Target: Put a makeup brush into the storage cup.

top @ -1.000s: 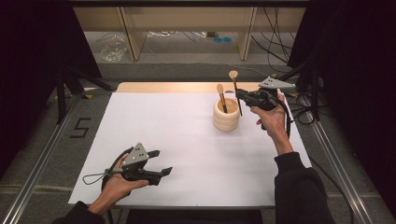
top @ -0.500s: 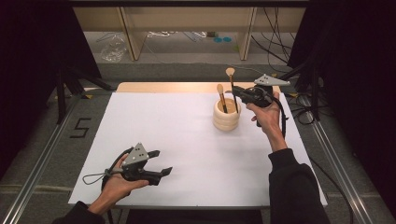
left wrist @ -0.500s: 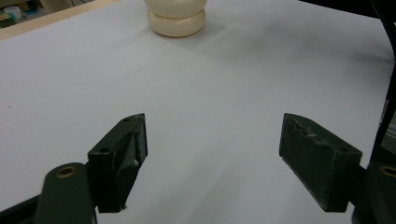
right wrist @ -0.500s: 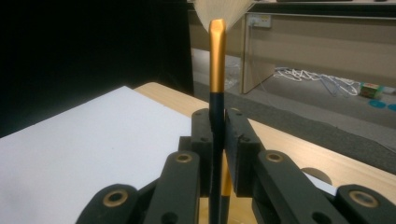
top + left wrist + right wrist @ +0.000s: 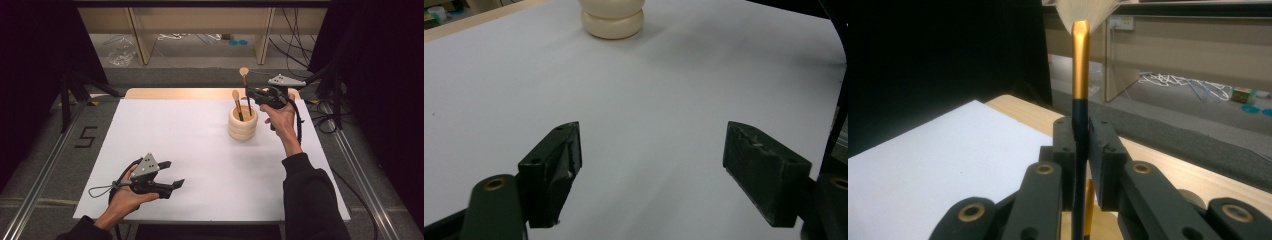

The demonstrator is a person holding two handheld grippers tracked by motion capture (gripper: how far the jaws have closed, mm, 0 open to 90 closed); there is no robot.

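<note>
Near the table's [image 5: 200, 150] far right edge: right tool [image 5: 251, 92] clamps a brush [image 5: 244, 80] above the holder [image 5: 243, 125]. Near left corner: left tool [image 5: 171, 175], jaws apart, nothing between. Floor marking "5" [image 5: 86, 136].

Overhead forward-down; two close finger-level views

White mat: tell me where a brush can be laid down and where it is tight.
Free: the broad mat between the cup and the left gripper, and the far left corner. Tight: around the cup, where the right gripper clamps a brush beside another brush.
</note>
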